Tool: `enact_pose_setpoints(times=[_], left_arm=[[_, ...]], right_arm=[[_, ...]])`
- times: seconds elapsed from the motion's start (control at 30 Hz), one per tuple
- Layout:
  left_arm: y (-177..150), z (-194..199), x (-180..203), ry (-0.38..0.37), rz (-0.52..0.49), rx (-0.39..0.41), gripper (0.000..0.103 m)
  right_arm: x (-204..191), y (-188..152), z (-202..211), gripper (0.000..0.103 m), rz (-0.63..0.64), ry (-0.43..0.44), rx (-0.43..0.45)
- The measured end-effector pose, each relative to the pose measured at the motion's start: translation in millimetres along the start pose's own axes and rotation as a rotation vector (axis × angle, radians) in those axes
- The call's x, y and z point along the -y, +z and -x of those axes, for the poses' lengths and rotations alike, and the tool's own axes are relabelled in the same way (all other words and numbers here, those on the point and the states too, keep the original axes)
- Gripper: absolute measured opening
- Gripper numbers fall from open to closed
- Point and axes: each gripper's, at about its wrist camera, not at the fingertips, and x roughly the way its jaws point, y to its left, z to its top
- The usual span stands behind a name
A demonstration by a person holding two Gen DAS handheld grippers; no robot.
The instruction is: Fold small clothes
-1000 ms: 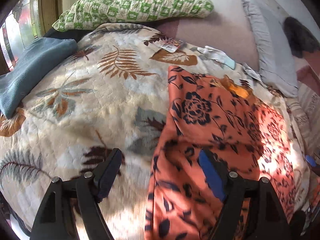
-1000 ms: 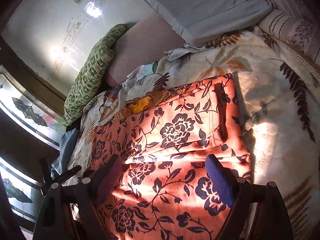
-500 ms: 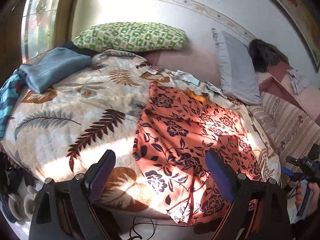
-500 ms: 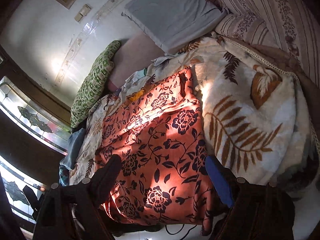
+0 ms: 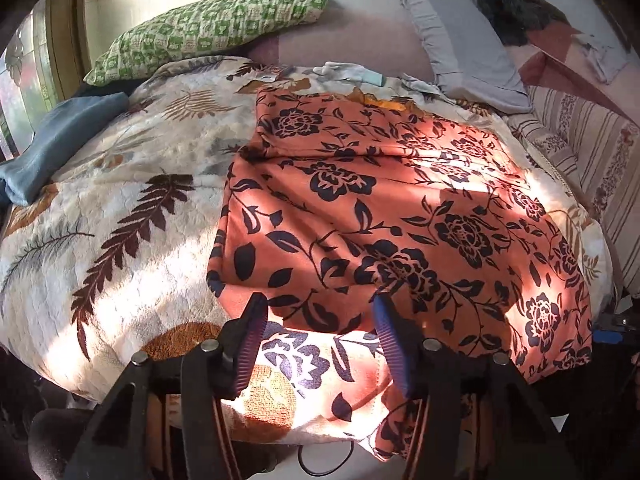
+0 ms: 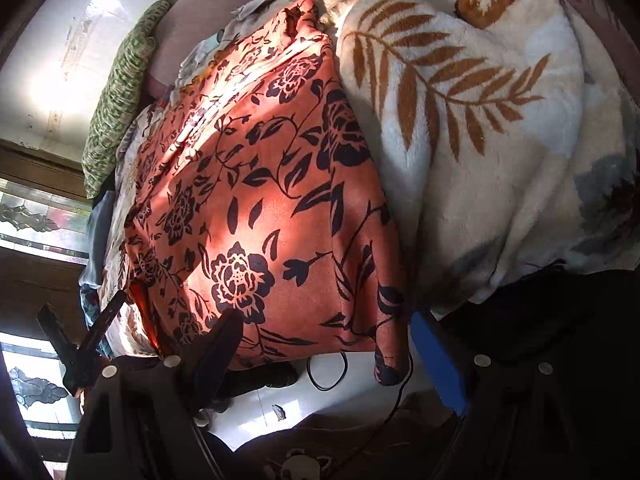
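Hem-grabbing is the step I judge in hand. Left wrist: my left gripper (image 5: 318, 344), jaws just closing yet apart, straddles the orange floral garment (image 5: 384, 208) at the bed's near edge. Right wrist: my right gripper (image 6: 328, 356) gapes wide around its hanging corner, seemingly not touching. Next, pinch both.

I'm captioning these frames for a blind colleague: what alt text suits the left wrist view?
An orange garment with a dark floral print lies spread on a leaf-patterned blanket. The left gripper hovers open over its near hem, having just been closing. A green pillow lies behind.
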Motion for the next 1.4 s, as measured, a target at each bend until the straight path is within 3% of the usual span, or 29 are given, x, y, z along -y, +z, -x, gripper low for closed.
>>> enact_pose_setpoints(times=[0.03,0.1,0.17,0.23,0.47,0.5,0.53,0.6,0.67,0.8,0.87,0.93,1.03,1.27,1.37,1.4], left_arm=[[0.6,5.6,3.0,-0.016,-0.016,-0.004,0.066],[1.9,12.6,8.9,0.023,-0.012,-0.046,0.072],[-1.1,22.5,15.9,0.044,0.034,-0.028,0.073],[-7.8,18.9,26.4,0.118,0.088,-0.044,0.073],[-7.8,-25.4,56.3,0.235,0.018,-0.096,0.073],[-7.1,-31.9,54.8,0.236,0.024,-0.110,0.069],[-7.2,-37.8,51.7,0.268,0.024,-0.120,0.045],[-9.6,-37.9,32.5,0.302,0.099,-0.145,0.015],[-13.7,-18.5,6.1,0.355,0.201,-0.114,0.010],[-35.7,26.4,-53.5,0.364,0.499,-0.082,0.010],[-50.4,35.4,-67.7,0.348,0.582,-0.106,0.022],[-59.1,42.4,-70.7,0.356,0.631,-0.102,0.057],[-58.1,49.3,-65.5,0.318,0.640,-0.060,0.073],[-59.2,42.6,-58.1,0.229,0.619,-0.113,0.078],[-68.8,76.2,-60.6,0.232,0.656,-0.033,0.079],[-71.3,84.3,-61.4,0.247,0.660,-0.013,0.086]], right_arm=[[-0.4,-0.4,0.0,0.088,0.003,0.001,-0.002],[-1.9,-0.3,0.4,0.088,0.011,-0.006,0.000],[-2.1,0.2,1.0,0.088,0.009,-0.001,0.004],[-3.3,1.3,-1.2,0.088,0.005,0.007,0.006],[-10.3,3.2,-5.8,0.088,0.047,0.036,0.010],[-9.4,3.6,-5.5,0.088,0.048,0.041,0.014],[-7.7,4.1,-5.4,0.088,0.041,0.046,0.018],[-3.6,5.0,-3.8,0.088,0.026,0.058,0.029],[-1.1,4.3,0.0,0.088,0.025,0.072,0.040],[9.2,5.3,9.4,0.088,0.001,0.073,0.070],[14.1,6.2,12.9,0.088,-0.021,0.081,0.080],[16.2,7.7,15.4,0.088,-0.027,0.095,0.074],[11.3,7.9,20.2,0.088,-0.013,0.078,0.063],[9.7,6.5,20.7,0.088,0.021,0.045,0.007],[8.7,5.0,11.7,0.088,0.038,-0.021,-0.022],[7.7,3.8,9.9,0.088,0.045,-0.025,-0.026]])
